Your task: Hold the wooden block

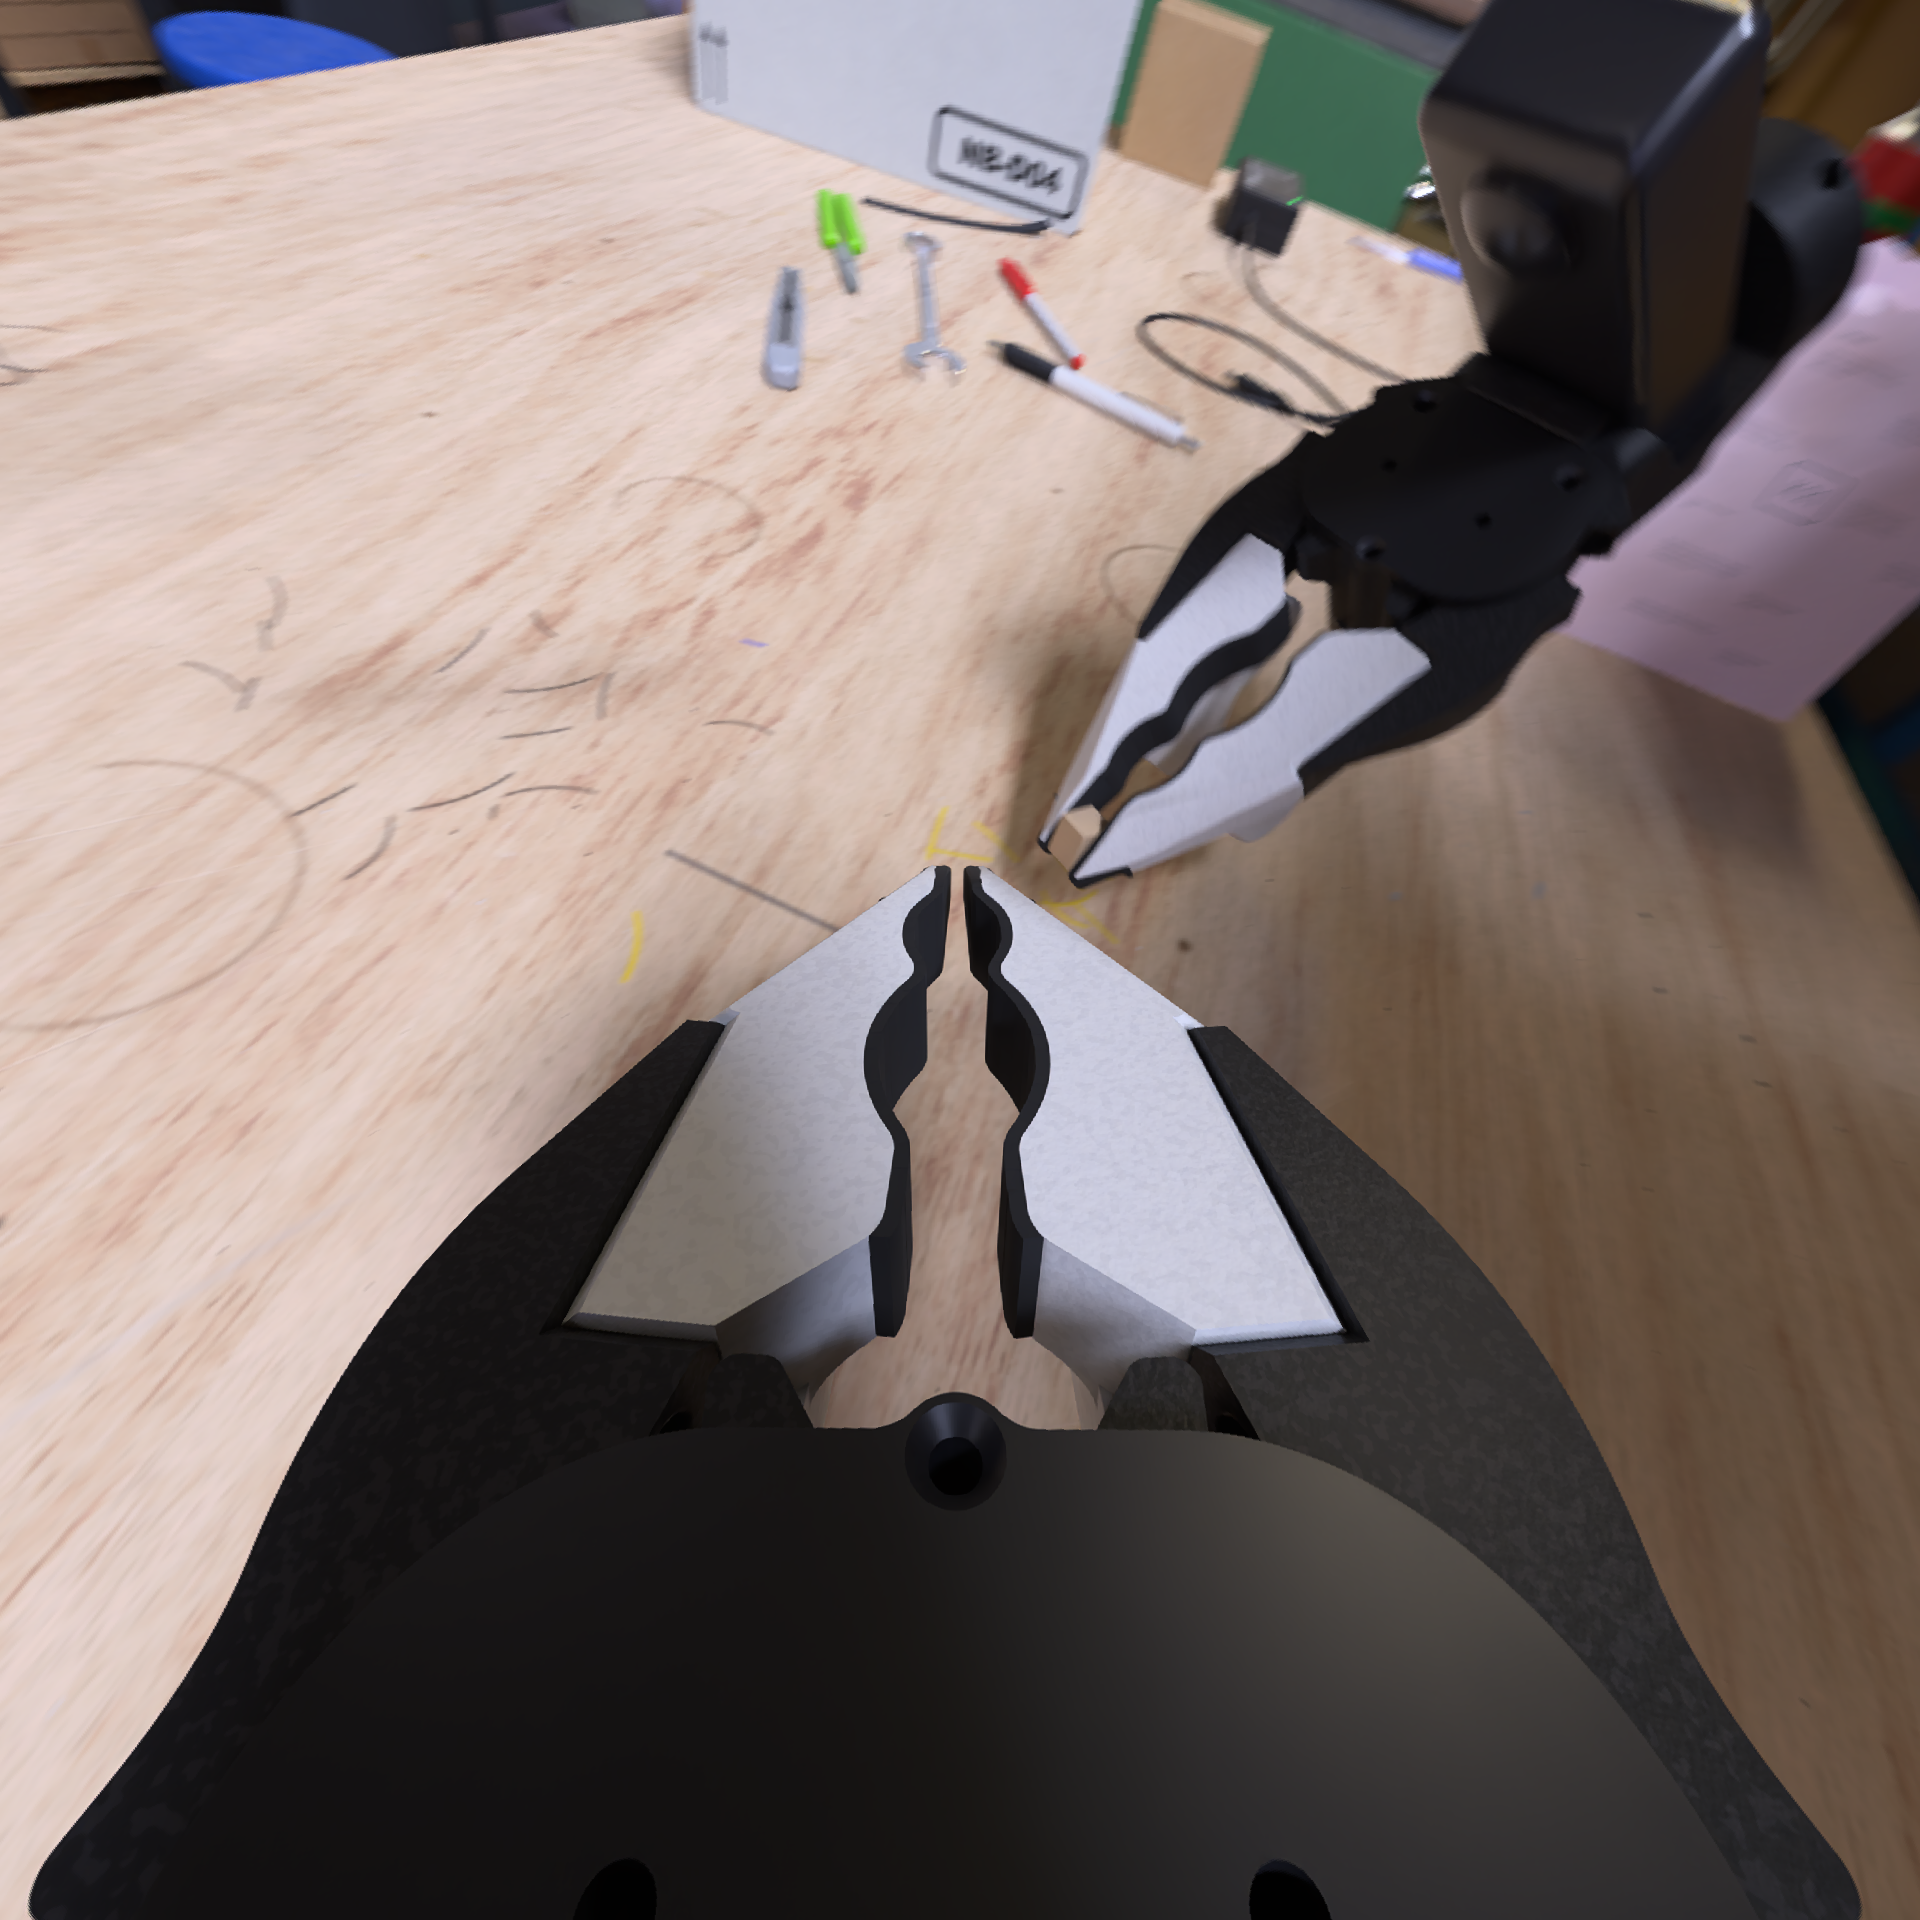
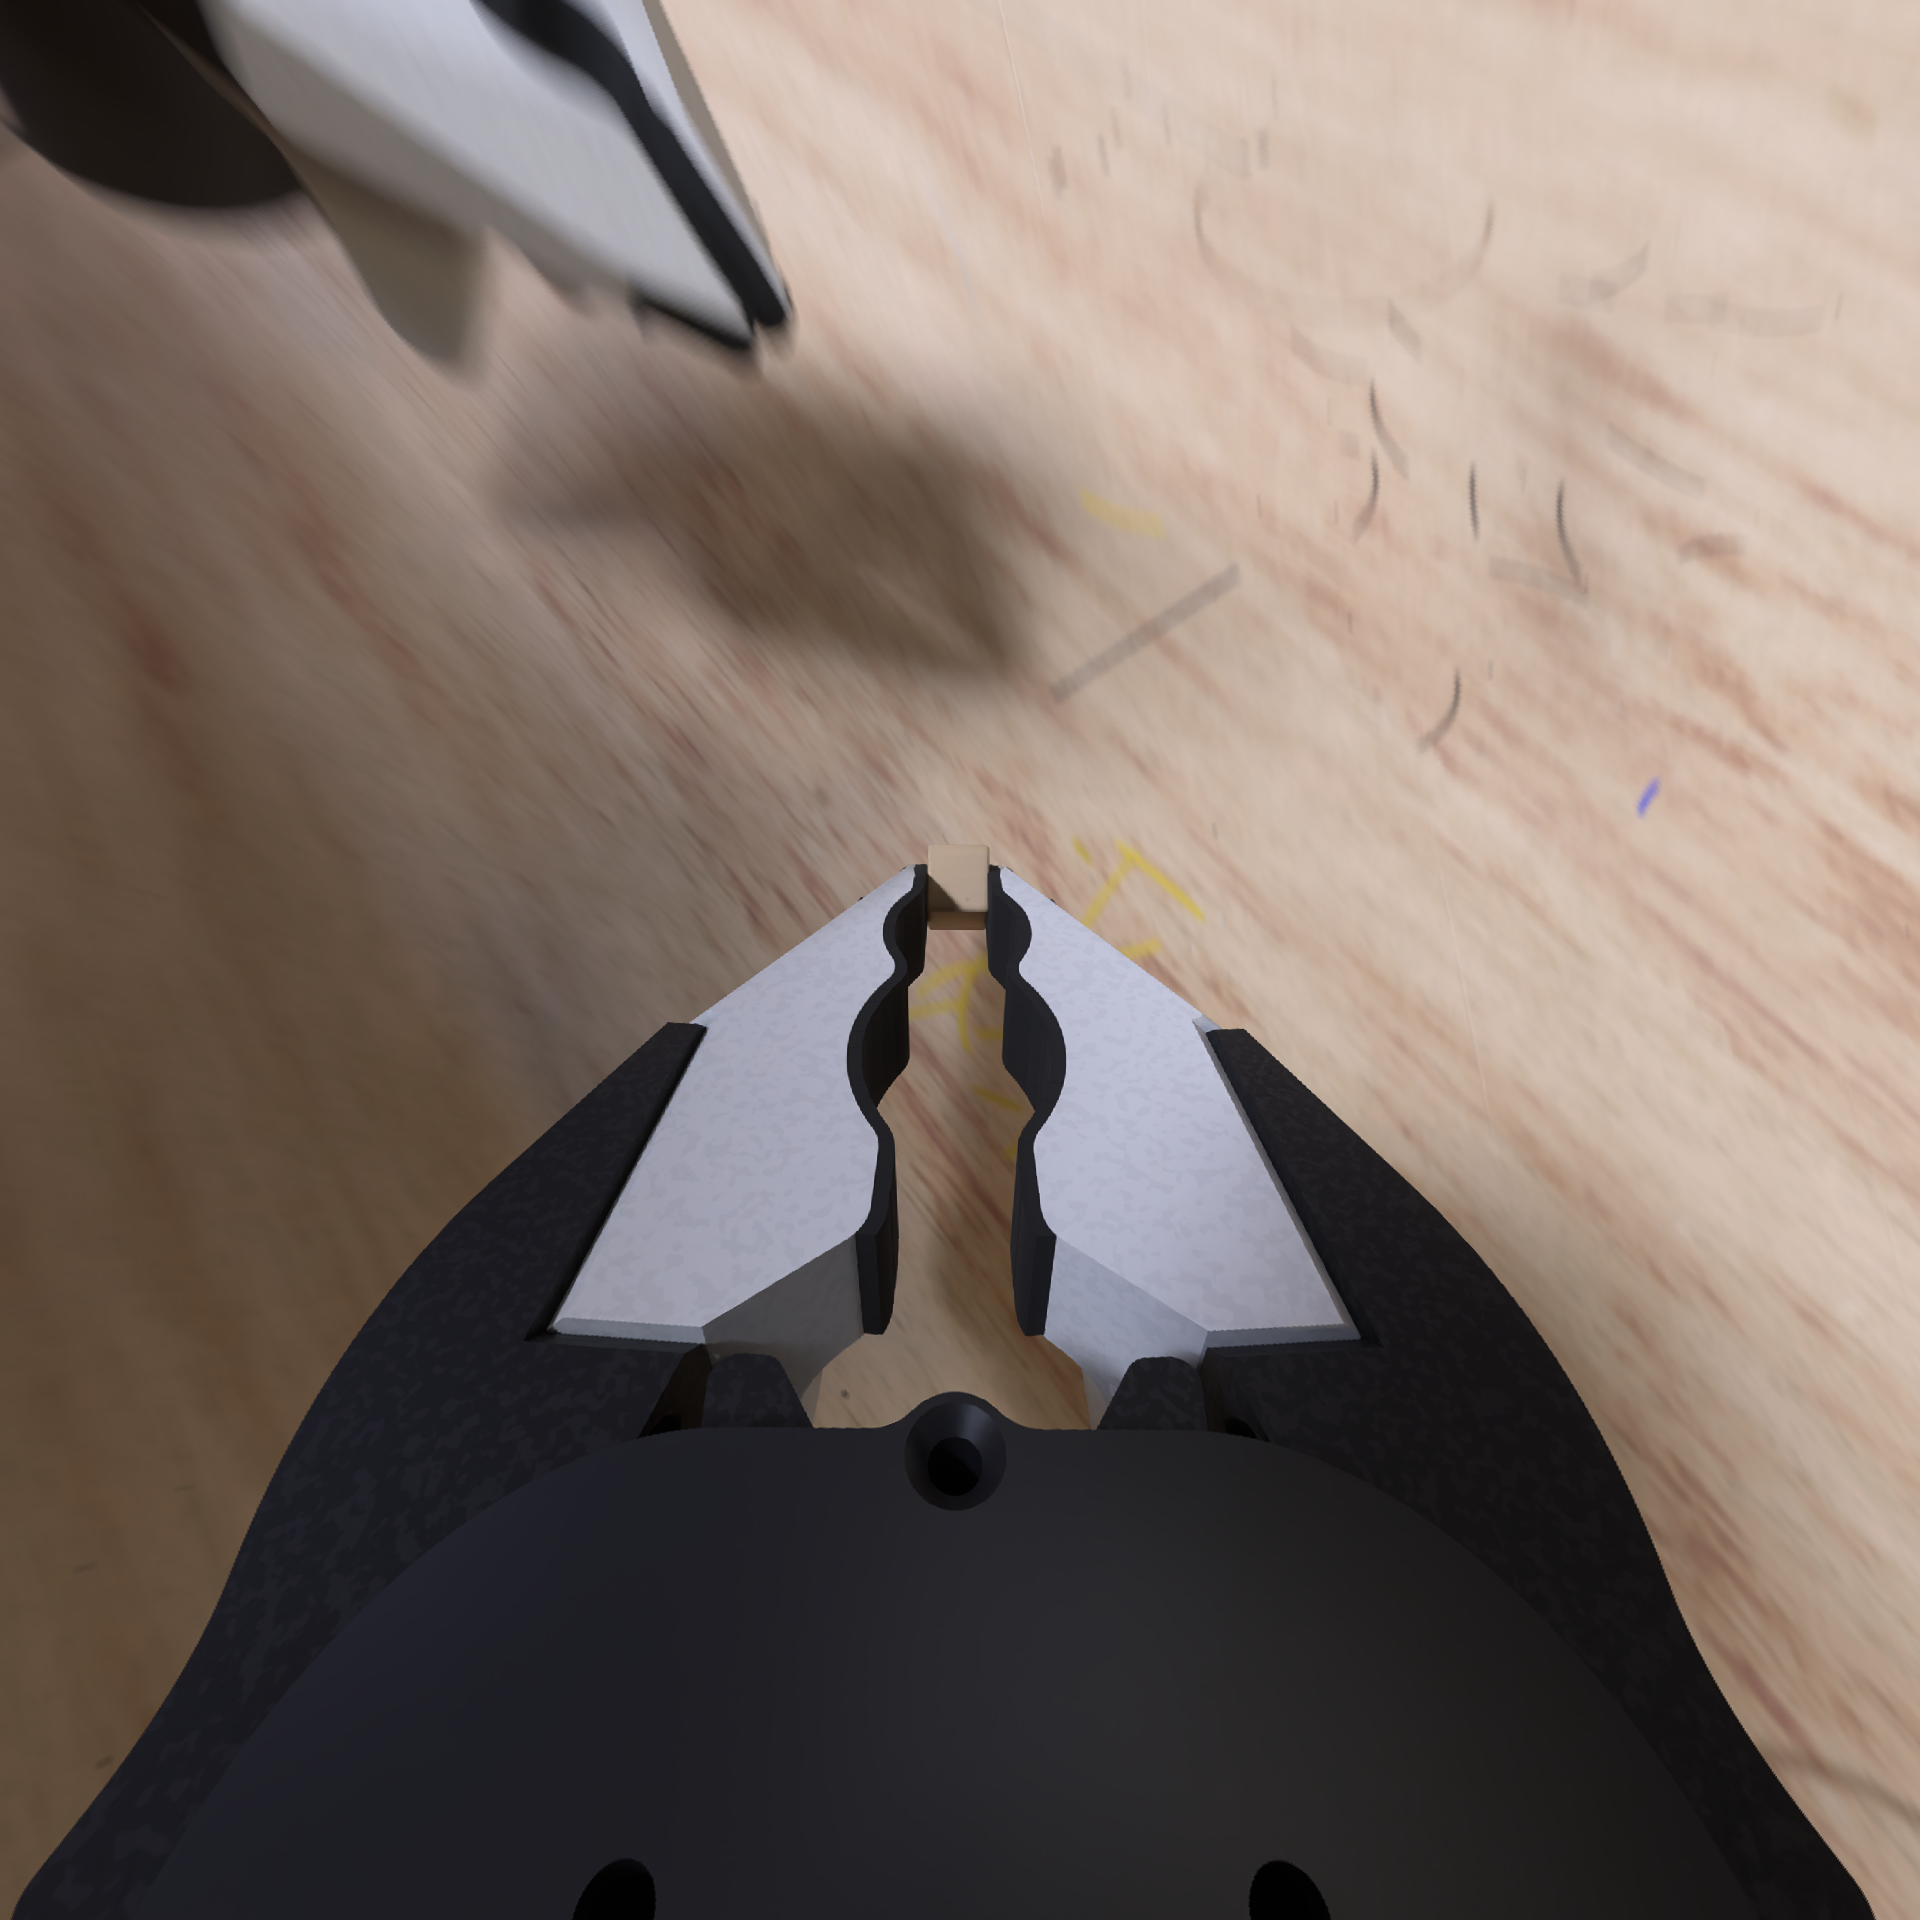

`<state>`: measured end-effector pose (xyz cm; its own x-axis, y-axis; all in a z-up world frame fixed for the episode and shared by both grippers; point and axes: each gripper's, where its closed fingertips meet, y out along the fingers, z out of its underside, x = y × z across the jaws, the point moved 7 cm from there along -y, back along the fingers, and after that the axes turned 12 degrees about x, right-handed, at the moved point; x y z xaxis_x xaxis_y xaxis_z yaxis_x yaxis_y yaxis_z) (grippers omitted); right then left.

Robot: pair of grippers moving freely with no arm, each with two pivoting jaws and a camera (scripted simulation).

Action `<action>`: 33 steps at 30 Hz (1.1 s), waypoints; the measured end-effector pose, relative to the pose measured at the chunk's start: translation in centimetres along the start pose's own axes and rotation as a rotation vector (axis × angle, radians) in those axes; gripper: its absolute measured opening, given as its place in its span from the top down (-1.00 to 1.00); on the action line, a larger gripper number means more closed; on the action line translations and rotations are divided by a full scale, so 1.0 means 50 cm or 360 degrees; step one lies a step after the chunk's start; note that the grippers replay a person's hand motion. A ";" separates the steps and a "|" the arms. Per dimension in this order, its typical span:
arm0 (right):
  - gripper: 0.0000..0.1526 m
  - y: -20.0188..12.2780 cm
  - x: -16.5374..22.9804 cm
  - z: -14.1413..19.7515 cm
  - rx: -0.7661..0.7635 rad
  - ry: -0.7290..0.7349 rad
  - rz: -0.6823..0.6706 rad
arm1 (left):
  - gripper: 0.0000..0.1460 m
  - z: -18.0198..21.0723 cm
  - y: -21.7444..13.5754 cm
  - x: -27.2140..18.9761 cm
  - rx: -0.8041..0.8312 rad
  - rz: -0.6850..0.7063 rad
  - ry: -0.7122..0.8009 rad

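The small wooden block (image 2: 957,881) sits pinched at the very tips of the right gripper (image 2: 957,896), just above the table (image 2: 1455,1039); the left gripper (image 1: 957,881), nearly closed and empty, hangs just beside it.

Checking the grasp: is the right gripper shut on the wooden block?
Yes. The right gripper is shut on the wooden block, pinched between its fingertips.

Left wrist cam sits behind the left gripper (image 1: 957,878), fairly high, looking forward and down across the plywood table (image 1: 416,520) to the tools and white box (image 1: 914,94) at the far edge. Right wrist cam rides the right gripper (image 2: 957,883), much closer, aimed steeply down. Both views share the yellow scribbles (image 1: 961,836) and the other gripper.
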<state>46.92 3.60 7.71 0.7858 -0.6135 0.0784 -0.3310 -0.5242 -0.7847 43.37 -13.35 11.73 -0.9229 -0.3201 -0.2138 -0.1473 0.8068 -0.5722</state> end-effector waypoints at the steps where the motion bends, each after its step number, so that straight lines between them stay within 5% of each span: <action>1: 0.87 -0.019 0.001 -0.013 -0.0129 0.0009 -0.0091 | 0.97 -0.002 0.002 -0.004 -0.0017 0.0068 0.0001; 4: 0.87 -0.078 0.008 -0.055 -0.0516 0.0019 -0.0431 | 0.96 -0.008 0.006 -0.023 -0.0074 0.0365 -0.0018; 8: 0.87 -0.110 0.027 -0.085 -0.0722 -0.0003 -0.0823 | 0.97 -0.010 0.007 -0.053 -0.0103 0.0608 0.0006; 33: 0.87 -0.108 0.066 -0.087 -0.0618 -0.0217 -0.0810 | 0.97 -0.009 -0.006 -0.094 -0.0061 0.0890 0.0066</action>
<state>49.02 1.81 14.89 0.9449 -0.1654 0.2826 -0.0448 -0.9203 -0.3888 47.59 -11.86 13.28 -0.8773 0.1805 -0.4446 0.3563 0.8657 -0.3515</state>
